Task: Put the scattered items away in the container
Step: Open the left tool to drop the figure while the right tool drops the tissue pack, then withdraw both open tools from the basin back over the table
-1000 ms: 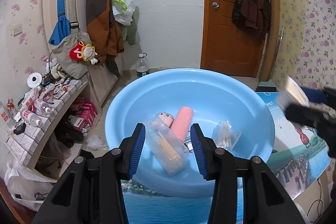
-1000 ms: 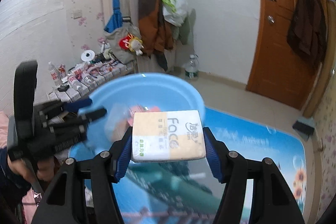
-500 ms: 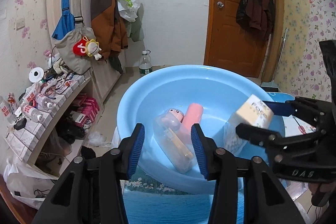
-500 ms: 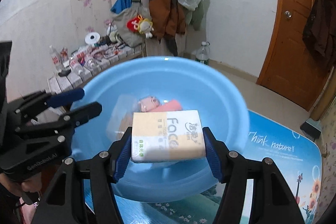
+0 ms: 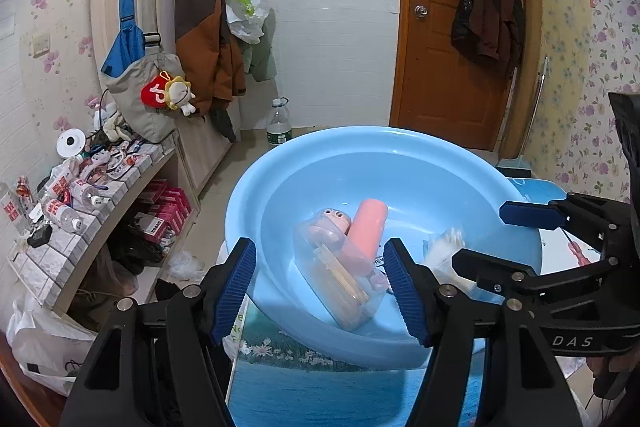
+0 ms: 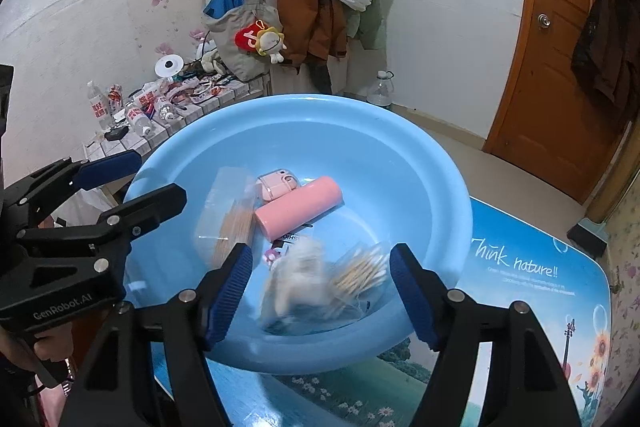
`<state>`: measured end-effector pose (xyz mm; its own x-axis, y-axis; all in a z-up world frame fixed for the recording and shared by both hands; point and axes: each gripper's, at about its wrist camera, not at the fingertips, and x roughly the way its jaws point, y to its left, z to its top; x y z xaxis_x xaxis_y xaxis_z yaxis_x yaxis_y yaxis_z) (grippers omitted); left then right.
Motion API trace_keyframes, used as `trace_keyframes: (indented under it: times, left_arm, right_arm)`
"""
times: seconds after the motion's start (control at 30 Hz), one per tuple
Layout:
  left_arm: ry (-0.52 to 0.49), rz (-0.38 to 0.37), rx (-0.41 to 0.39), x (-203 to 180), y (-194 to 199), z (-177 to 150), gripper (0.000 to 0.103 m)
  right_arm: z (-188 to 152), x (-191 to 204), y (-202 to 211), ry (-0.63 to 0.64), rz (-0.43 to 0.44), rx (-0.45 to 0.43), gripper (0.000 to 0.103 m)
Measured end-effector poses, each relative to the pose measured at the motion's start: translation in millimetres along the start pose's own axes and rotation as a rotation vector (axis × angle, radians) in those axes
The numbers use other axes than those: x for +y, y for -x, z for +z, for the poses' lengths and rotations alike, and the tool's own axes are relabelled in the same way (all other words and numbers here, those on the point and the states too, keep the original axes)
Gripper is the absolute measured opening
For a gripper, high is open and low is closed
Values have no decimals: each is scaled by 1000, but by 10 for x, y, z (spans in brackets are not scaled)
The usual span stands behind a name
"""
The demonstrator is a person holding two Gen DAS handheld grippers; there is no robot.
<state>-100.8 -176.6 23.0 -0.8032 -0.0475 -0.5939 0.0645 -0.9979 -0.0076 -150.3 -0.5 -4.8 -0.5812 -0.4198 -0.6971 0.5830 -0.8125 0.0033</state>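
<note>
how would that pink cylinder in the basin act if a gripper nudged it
The pink cylinder lies on its side on the sloped floor of the blue basin, so it would probably roll. Its smooth, round skin looks slippery to pinch. The clear box and small pink case beside it might stop it.

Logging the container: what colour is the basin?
Light blue basin, clearest in the right wrist view.

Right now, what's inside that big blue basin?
In the blue basin: a pink tube, a clear box of sticks, a small pink case, bagged cotton swabs and a blurred pale pack. What they cover is hidden.
</note>
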Motion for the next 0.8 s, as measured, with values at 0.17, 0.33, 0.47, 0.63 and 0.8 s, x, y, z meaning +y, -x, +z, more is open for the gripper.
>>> trace_keyframes:
  times: [0.17, 0.33, 0.47, 0.63, 0.8]
  left_arm:
    - [2, 2, -3, -15, 6, 7, 65]
    - [4, 5, -4, -48, 34, -6, 65]
    - [4, 5, -4, -55, 41, -4, 65]
    - [7, 10, -10, -102, 93, 4, 67]
    - [21, 27, -20, -135, 160, 35, 69]
  right_arm:
    - [-17, -22, 39, -1, 3, -3, 73]
    - [-35, -11, 61, 0, 0, -9, 73]
    - [-57, 2, 139, -11, -2, -17, 73]
    - [-81, -8, 253, -40, -33, -27, 73]
    - [-93, 40, 356, -52, -73, -35, 73]
